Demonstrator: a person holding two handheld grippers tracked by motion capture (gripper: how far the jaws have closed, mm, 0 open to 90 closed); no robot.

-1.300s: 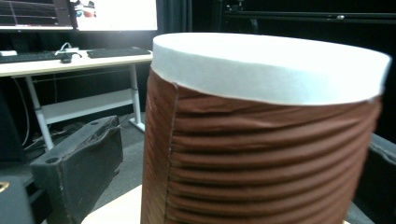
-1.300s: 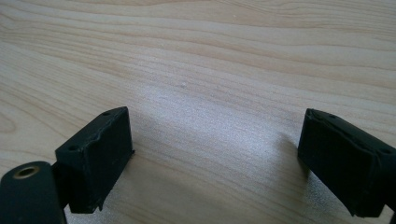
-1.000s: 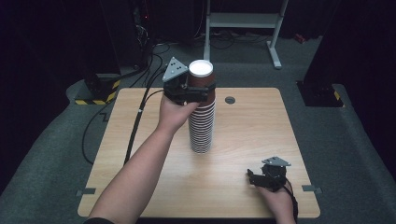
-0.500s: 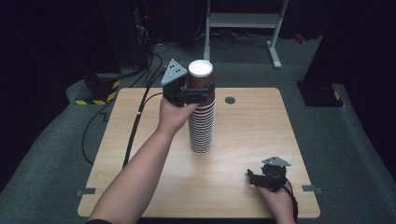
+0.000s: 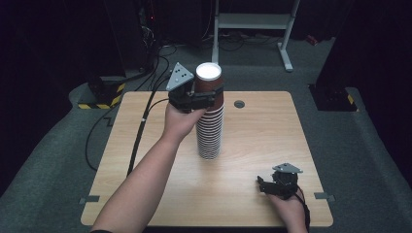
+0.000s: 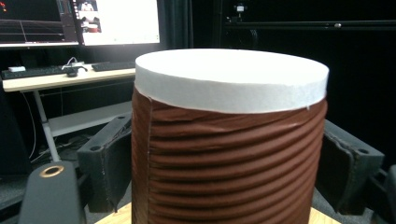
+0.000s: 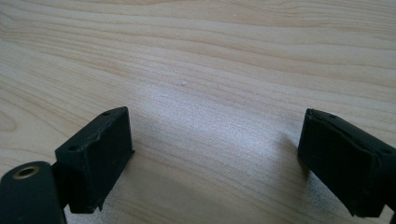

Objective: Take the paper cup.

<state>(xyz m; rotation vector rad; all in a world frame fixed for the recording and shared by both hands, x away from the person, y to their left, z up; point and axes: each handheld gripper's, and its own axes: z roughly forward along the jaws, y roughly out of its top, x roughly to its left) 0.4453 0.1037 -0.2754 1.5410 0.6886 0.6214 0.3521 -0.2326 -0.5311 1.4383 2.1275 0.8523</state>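
Note:
A tall stack of brown ribbed paper cups (image 5: 210, 131) stands on the middle of the wooden table (image 5: 262, 126). Its top cup (image 5: 209, 81) has a white rim. My left gripper (image 5: 214, 93) reaches in from the left at the height of that top cup (image 6: 229, 154). Its jaws have just been closing, and the black pads (image 6: 109, 168) now press the cup's ribbed wall from both sides. My right gripper (image 5: 262, 185) rests low near the table's front right edge. It (image 7: 215, 158) is open, with bare wood between its pads (image 7: 95, 154).
A round cable hole (image 5: 239, 104) lies in the table behind the stack. The left gripper's cable (image 5: 141, 131) trails over the table's left side to the floor. A white desk frame (image 5: 252, 22) stands behind, and a yellow-black striped base (image 5: 99, 104) sits at the far left.
The left gripper's jaws have drawn in against the top cup of the stack. The left hand has barely shifted and the right hand has kept still.

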